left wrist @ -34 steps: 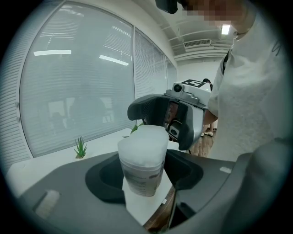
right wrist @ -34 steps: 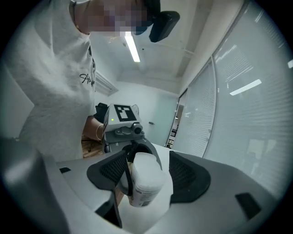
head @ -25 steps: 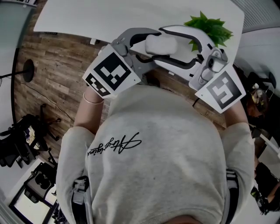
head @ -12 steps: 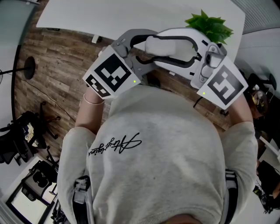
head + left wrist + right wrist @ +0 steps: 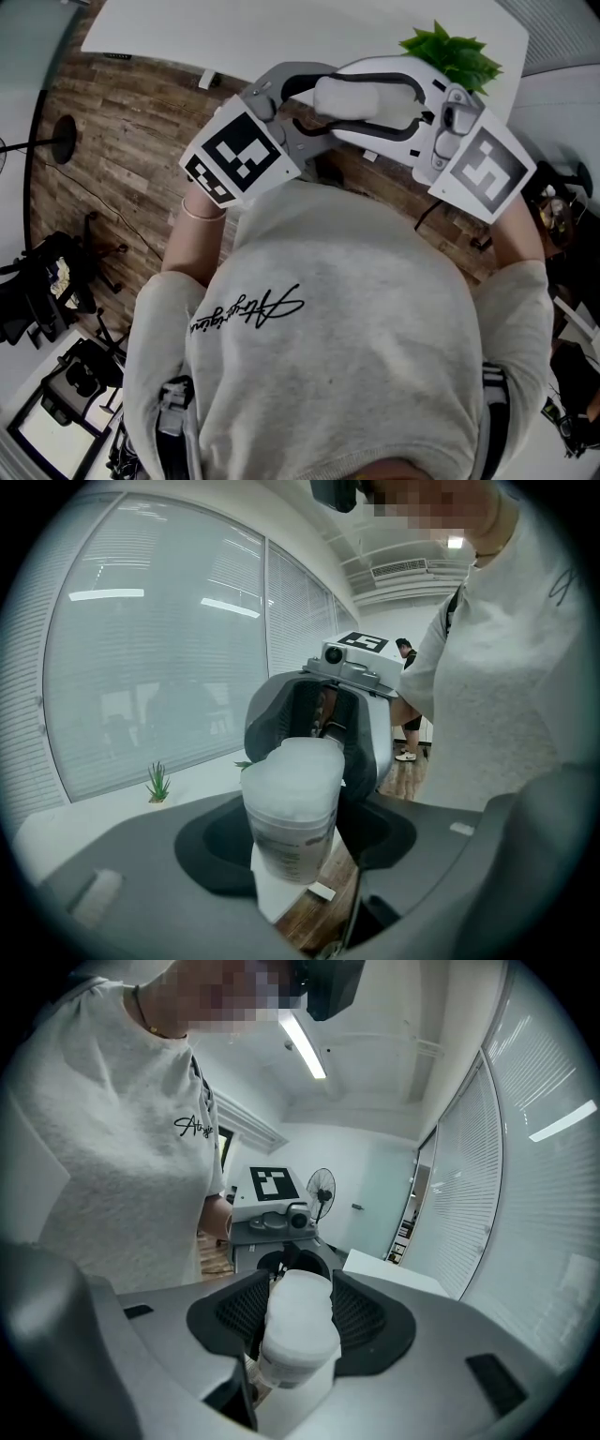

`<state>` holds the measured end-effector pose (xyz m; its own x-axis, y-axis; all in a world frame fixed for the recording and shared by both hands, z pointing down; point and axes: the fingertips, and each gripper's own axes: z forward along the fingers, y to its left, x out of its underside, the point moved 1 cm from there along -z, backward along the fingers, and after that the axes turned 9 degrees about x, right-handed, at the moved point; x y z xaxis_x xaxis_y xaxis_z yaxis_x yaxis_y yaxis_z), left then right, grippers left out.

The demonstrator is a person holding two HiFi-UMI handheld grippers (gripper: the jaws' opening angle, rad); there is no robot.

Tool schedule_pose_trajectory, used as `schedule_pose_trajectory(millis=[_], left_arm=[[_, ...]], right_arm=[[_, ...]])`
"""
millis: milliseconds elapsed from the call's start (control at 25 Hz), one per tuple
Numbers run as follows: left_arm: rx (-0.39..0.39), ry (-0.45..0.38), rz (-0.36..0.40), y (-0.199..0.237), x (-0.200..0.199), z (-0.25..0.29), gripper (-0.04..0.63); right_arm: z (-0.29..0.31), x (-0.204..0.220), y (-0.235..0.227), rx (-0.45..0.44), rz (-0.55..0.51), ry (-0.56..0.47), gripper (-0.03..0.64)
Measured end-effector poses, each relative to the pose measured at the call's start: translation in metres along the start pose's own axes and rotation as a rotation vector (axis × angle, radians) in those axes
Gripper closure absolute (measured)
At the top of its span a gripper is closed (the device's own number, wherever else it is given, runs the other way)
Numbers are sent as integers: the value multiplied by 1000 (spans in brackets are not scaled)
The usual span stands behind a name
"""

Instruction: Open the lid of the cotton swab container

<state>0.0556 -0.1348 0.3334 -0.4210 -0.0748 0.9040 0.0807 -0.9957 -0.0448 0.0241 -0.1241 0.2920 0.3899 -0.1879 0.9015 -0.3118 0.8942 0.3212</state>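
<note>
Two grips on one tub now. The cotton swab container (image 5: pixel 361 97) hangs in mid-air in front of the person's chest, lying sideways between the two tools, over the wooden floor (image 5: pixel 112 141) just short of the white surface (image 5: pixel 234 37) and the little green plant (image 5: pixel 450 52).

Its frosted lid (image 5: pixel 298 1333) is still seated on the labelled body, with no gap showing at the seam in the left gripper view.

The left gripper (image 5: pixel 295 846) has its jaws clamped round the body, dark pads on both sides, and it hasn't budged in the last second.

The right gripper (image 5: pixel 300 1312) is where the action was. A second ago it sat lower and further out, with its marker cube (image 5: pixel 483 173) dropped towards the person's side. It has since swung up and in, and its jaws have narrowed so that the ribbed pads press on either flank of the lid.

So the set-up looks finished, with the body anchored by one tool and the cap caught by the other. My read is that the opening itself hasn't started. Next comes a pull or twist from the right while the left holds firm. The cap is smooth and rounded, so slipping out of the pads is the thing to watch.
</note>
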Motion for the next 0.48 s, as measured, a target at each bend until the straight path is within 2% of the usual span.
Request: schedule_pose_trajectory(millis=[200,360,480], left_arm=[[-7,1,16,-2,1,-1,348],[0,-14,23,-5,3,2,350],[11,-29,26,-7,4,3,350]], right_arm=[[-2,5,3,10,105,-31,407],[0,1,4,-24,20,32,410],[0,1,5,-28,46,50,410]])
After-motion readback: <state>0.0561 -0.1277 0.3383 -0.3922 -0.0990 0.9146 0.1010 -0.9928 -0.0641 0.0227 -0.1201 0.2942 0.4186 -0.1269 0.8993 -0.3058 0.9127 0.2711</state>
